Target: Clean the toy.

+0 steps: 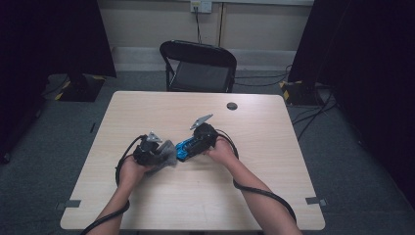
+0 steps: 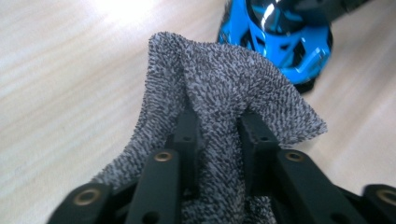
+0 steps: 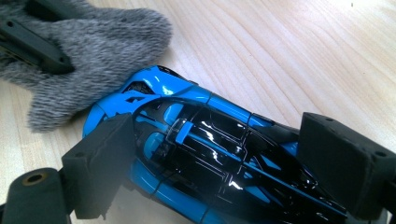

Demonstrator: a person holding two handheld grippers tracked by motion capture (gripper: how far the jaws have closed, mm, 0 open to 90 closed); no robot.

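The left hand-held gripper (image 1: 155, 149) is clenched on a grey speckled cloth (image 2: 224, 93); its two black jaws pinch a fold of the fabric between them, and the rest of the cloth drapes over and around the jaws. Just past the cloth's far edge, ahead of this hand-held gripper and a little to its right, sits the nose of a blue and black toy car (image 2: 280, 32).

The right hand-held gripper (image 1: 195, 142) grasps the toy car (image 3: 210, 154), one padded jaw pressed against each flank, the car's length running forward between them. Beyond the car's front end lies the cloth (image 3: 102, 42), close to it, with the left hand-held gripper's jaw showing against the fabric.

Both hand-held grippers meet near the middle of a pale wooden table (image 1: 254, 196). Beyond the table's far edge stands a black folding chair (image 1: 198, 66).
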